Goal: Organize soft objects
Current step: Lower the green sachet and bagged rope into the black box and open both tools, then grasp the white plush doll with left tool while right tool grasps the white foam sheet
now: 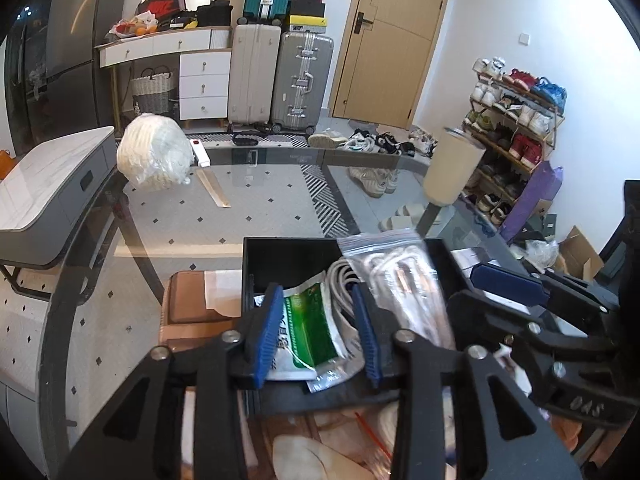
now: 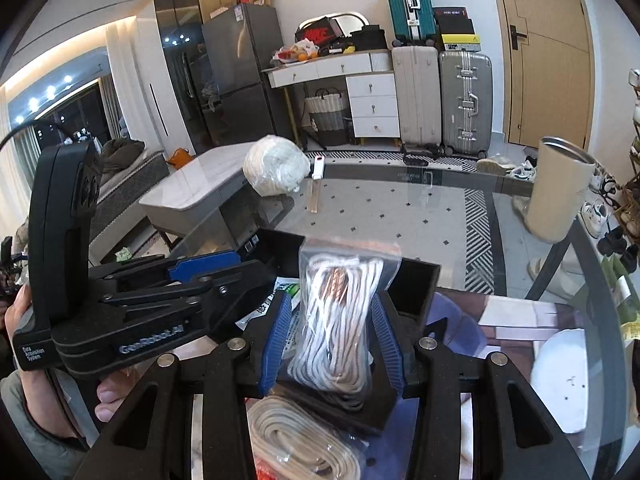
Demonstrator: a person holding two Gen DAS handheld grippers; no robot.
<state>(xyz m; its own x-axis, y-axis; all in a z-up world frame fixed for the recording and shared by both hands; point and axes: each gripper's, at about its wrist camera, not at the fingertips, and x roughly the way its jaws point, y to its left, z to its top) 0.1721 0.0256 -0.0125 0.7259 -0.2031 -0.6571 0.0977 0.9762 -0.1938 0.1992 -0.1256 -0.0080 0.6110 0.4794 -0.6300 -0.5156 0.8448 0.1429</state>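
A black open box [image 1: 288, 242] stands on the glass table right in front of both grippers. A green-and-white packet [image 1: 308, 320] lies in it, between the blue pads of my left gripper [image 1: 316, 336], which is open with a gap at the right pad. A clear zip bag of white cord [image 2: 340, 308] stands tilted in the box [image 2: 416, 276]. My right gripper [image 2: 332, 340] is open around that bag, its pads apart from it on both sides. A second bag of coiled beige cord [image 2: 296, 436] lies on the table under the right gripper.
A white bundle wrapped in plastic [image 1: 154, 156] sits at the table's far left, next to a white stick [image 1: 200, 152]. A beige tumbler [image 1: 452, 168] stands at the far right. A person's hand [image 2: 20, 308] holds the left gripper's handle. Suitcases and a shoe rack lie beyond.
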